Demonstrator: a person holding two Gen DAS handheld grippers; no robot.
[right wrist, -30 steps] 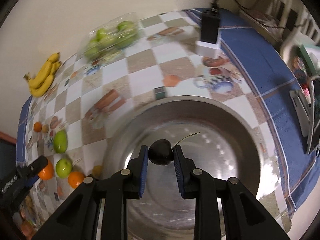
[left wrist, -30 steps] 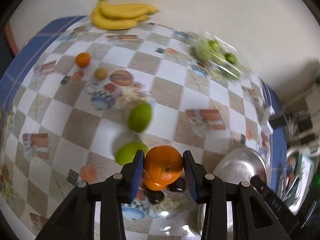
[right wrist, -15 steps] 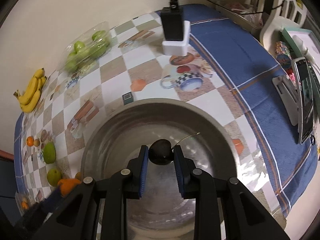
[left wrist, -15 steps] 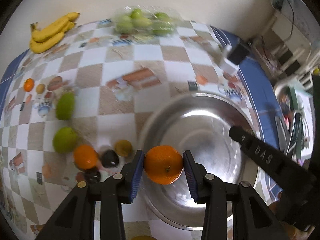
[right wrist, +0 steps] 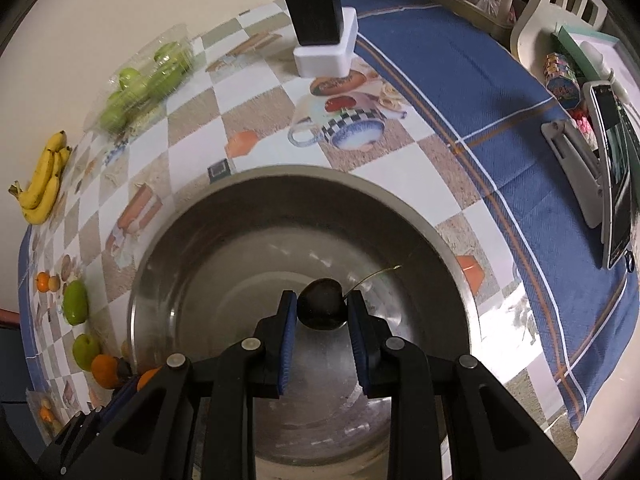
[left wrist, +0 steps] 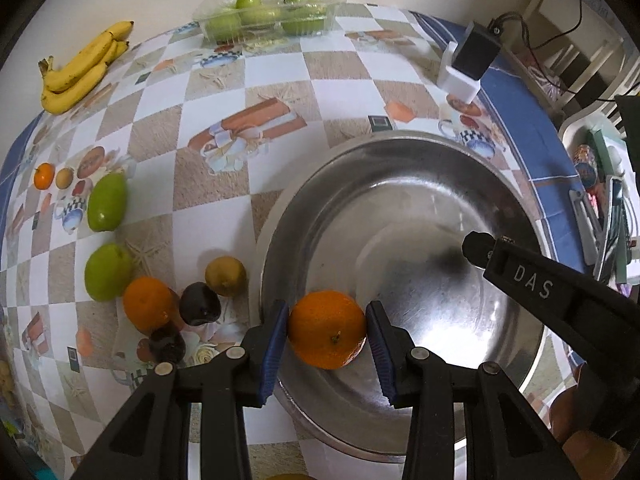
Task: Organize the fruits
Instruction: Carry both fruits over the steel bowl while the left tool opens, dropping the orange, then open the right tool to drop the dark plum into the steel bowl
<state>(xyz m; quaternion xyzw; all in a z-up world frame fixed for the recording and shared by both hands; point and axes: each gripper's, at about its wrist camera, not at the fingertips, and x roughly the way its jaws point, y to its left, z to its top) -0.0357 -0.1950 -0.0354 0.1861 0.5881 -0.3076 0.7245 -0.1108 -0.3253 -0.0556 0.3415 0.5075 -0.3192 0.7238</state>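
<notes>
My left gripper (left wrist: 327, 328) is shut on an orange (left wrist: 327, 327) and holds it over the near left rim of a large steel bowl (left wrist: 400, 160). My right gripper (right wrist: 322, 310) is shut on a dark cherry (right wrist: 322, 309) with a stem, held over the inside of the same bowl (right wrist: 192, 220). The right gripper's body also shows in the left wrist view (left wrist: 540, 284), above the bowl's right side. Left of the bowl lie another orange (left wrist: 147, 304), two dark plums (left wrist: 199, 304), a yellowish fruit (left wrist: 226, 276) and two green fruits (left wrist: 107, 272).
Bananas (left wrist: 82, 68) lie at the far left. A clear tray of green fruit (left wrist: 268, 14) stands at the back. A black charger on a white block (left wrist: 468, 64) stands at the back right. A phone stand and clutter (right wrist: 600, 148) sit on the blue cloth.
My left gripper has carried the orange rightwards from the fruit pile to the bowl's rim. My right gripper has moved further over the bowl with the cherry still held.
</notes>
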